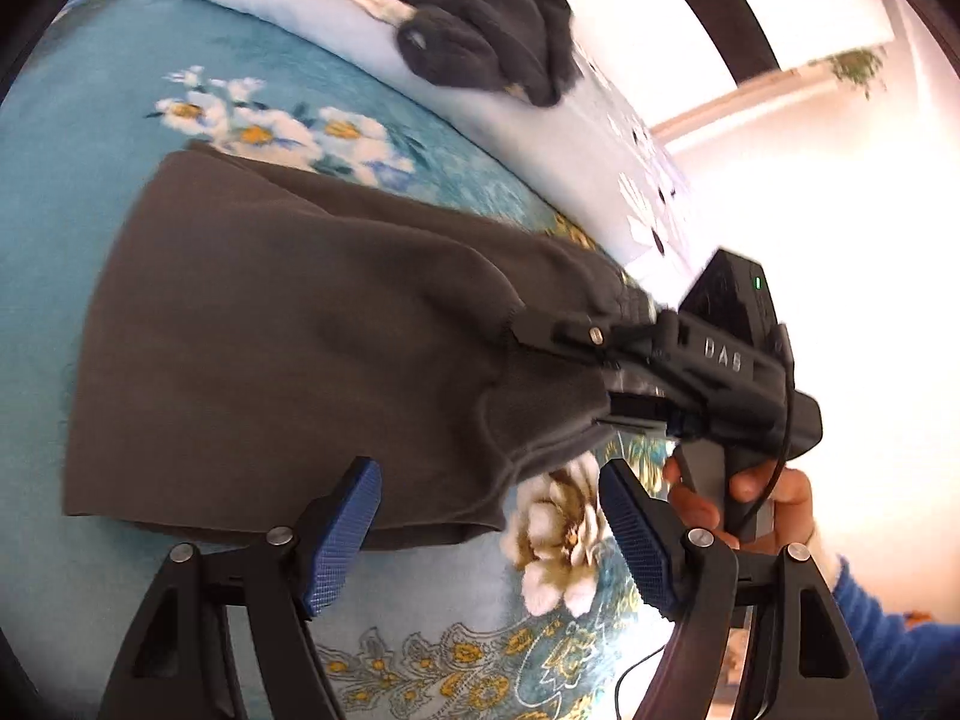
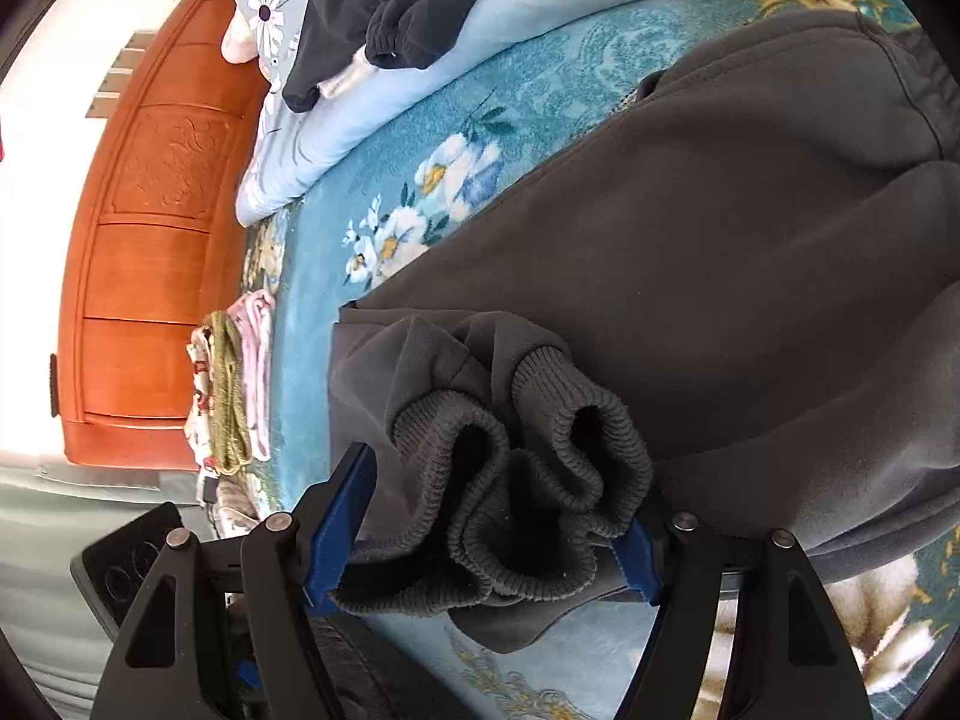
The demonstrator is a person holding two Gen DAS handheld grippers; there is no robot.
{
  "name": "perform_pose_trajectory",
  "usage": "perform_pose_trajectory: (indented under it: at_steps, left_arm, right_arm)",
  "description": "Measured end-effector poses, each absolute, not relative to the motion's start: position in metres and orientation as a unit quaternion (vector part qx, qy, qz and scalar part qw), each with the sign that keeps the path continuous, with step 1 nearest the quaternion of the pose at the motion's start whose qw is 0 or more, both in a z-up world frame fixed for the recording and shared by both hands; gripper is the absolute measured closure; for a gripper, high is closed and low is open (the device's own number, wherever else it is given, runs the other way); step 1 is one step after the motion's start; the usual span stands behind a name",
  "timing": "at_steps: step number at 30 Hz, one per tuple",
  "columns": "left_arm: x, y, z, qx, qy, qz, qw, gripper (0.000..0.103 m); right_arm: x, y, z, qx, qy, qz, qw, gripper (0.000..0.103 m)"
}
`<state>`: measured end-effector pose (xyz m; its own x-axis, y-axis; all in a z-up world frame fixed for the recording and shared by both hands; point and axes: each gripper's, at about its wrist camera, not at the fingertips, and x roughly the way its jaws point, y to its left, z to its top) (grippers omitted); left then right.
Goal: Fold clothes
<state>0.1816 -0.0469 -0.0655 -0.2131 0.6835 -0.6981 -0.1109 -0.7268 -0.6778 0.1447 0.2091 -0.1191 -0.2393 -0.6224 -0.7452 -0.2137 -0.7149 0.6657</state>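
A dark grey fleece garment (image 1: 288, 348) lies spread on the teal floral bedspread (image 1: 90, 150). My left gripper (image 1: 489, 534) stands open at its near hem, and its blue pads (image 1: 342, 534) do not touch the cloth. In the same view my right gripper (image 1: 570, 372) sits at the garment's right end, held by a hand (image 1: 750, 498). In the right wrist view the garment (image 2: 720, 276) fills the right side. Its two ribbed cuffs (image 2: 516, 480) lie bunched and slack between the wide jaws of my right gripper (image 2: 492, 540).
A heap of dark clothes (image 1: 480, 18) rests on a pale blue quilt (image 2: 372, 114) at the far side of the bed. A small stack of folded clothes (image 2: 234, 384) sits beside the orange wooden headboard (image 2: 156, 228). The bedspread (image 2: 336, 252) shows between them.
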Motion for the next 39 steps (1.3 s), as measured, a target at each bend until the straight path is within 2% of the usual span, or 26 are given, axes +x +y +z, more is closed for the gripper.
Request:
perform_pose_trajectory:
  at_steps: [2,4,6,7,11,16,22,30,34,39]
  left_arm:
    - [0.181,-0.082,-0.065,-0.549,-0.287,0.752,0.226,0.024]
    - [0.183,-0.115,-0.071,-0.538,-0.328,0.755,0.183,0.024]
    - [0.183,-0.145,-0.08,-0.526,-0.378,0.747,0.147,0.024]
    - [0.184,-0.16,-0.084,-0.52,-0.402,0.743,0.129,0.024]
    - [0.193,-0.209,-0.085,-0.477,-0.456,0.748,0.075,0.024]
    - [0.202,-0.244,-0.08,-0.442,-0.473,0.762,0.03,0.024]
    - [0.2,-0.251,-0.082,-0.427,-0.481,0.765,0.029,0.024]
    - [0.192,-0.228,-0.063,-0.43,-0.448,0.781,0.073,0.024]
    - [0.201,-0.216,-0.048,-0.428,-0.432,0.789,0.09,0.024]
    - [0.216,-0.185,-0.04,-0.44,-0.443,0.757,0.192,0.024]
  right_arm:
    - [0.143,0.207,-0.118,0.608,-0.341,-0.706,0.126,0.042]
    - [0.141,0.207,-0.114,0.611,-0.329,-0.71,0.117,0.066]
    - [0.137,0.202,-0.106,0.616,-0.31,-0.715,0.115,0.076]
    - [0.133,0.198,-0.101,0.617,-0.308,-0.714,0.121,0.078]
    - [0.107,0.161,-0.07,0.602,-0.291,-0.723,0.174,0.079]
    - [0.064,0.084,-0.04,0.589,-0.284,-0.711,0.26,0.079]
    - [0.059,0.048,-0.012,0.531,-0.364,-0.663,0.382,0.079]
    - [0.058,0.098,-0.034,0.535,-0.407,-0.675,0.304,0.079]
    - [0.039,0.072,-0.022,0.535,-0.397,-0.674,0.318,0.079]
    - [0.014,0.015,-0.009,0.557,-0.364,-0.658,0.354,0.079]
